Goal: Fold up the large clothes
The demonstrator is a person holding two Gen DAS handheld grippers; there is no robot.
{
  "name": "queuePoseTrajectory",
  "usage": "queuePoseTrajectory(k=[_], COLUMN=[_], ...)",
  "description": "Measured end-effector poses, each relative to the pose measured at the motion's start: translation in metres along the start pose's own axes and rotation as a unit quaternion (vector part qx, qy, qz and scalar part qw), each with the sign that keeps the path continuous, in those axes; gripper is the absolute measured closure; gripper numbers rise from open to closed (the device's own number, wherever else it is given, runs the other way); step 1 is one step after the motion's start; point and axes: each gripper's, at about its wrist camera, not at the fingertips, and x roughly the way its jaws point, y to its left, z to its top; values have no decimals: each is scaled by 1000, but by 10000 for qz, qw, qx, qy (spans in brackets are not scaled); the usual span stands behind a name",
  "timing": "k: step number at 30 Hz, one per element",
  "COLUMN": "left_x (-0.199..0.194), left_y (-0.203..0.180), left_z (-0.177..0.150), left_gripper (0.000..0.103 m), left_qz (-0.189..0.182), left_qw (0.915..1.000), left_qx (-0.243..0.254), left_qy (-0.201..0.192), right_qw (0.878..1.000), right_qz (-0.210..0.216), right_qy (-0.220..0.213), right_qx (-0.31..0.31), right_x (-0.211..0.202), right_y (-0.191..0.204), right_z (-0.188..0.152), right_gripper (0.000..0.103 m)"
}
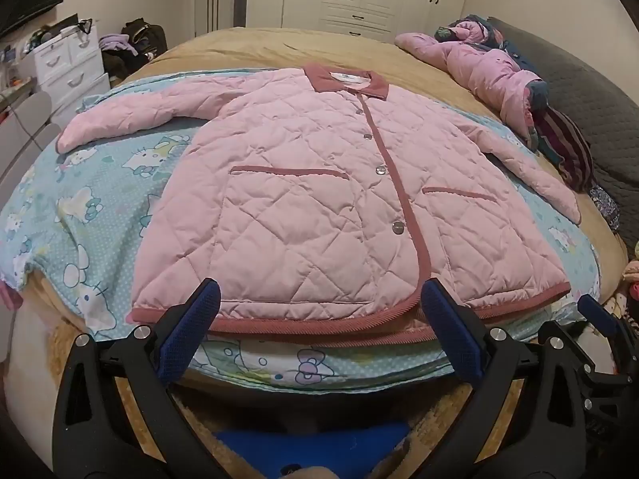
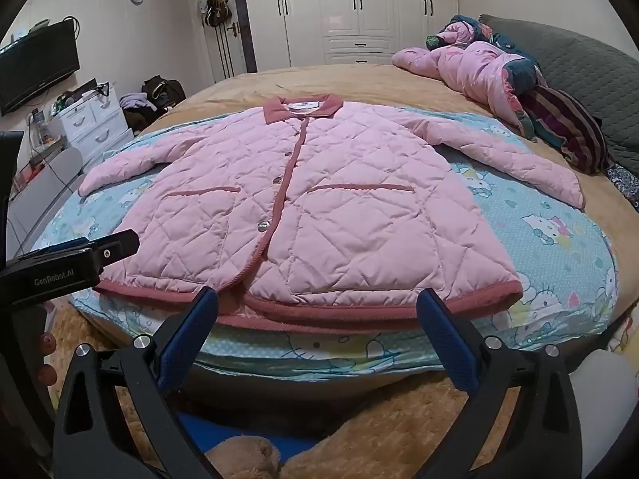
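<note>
A pink quilted jacket [image 1: 311, 199] [image 2: 319, 207] with a dark pink collar, trim and snap buttons lies flat and buttoned on a light blue cartoon-print sheet [image 1: 100, 207] [image 2: 559, 239], both sleeves spread outward. My left gripper [image 1: 319, 299] hovers open just before the hem, left of the front placket, with nothing between its blue pads. My right gripper [image 2: 317, 303] is open too, in front of the hem's middle-right part, and holds nothing. In the right wrist view the left gripper's body [image 2: 60, 263] shows at the left edge.
The sheet lies on a tan bedspread [image 1: 279, 48]. A heap of pink and dark clothes [image 1: 511, 88] [image 2: 499, 76] sits at the bed's far right beside a grey headboard [image 2: 591, 68]. White drawers [image 1: 68, 64], a wardrobe [image 2: 359, 8] and a television [image 2: 36, 68] line the room.
</note>
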Motion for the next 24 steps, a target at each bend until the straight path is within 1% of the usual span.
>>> queuePoseTrajectory(k=[4,10,15,17,18,24], left_x=[0,0,0,1,-5,-3], left_y=[0,-1,-1,-1,-1,-3], left_z=[0,0,0,0,6,7], left_gripper=[9,9,9,9,9,9], left_qz=[10,-11,-8,-6,-8,-6], left_qw=[10000,10000,10000,10000,10000,10000], left_qx=[-2,18,-6,9,19,18], left_qy=[-4,-6,5,12,13,-1], right_qw=[10000,10000,10000,10000,10000,10000], right_qz=[-33,-12,-21,-21,-35,-38], right_qy=[-29,-48,-41,-41,-47,-45], right_qx=[-24,-4,-55,-56,-56,-74], right_x=[-3,1,-3,-2,-2,-2], right_y=[3,1,5,5,5,6], right_z=[2,-5,3,4,4,5], right_gripper=[4,4,4,4,4,4])
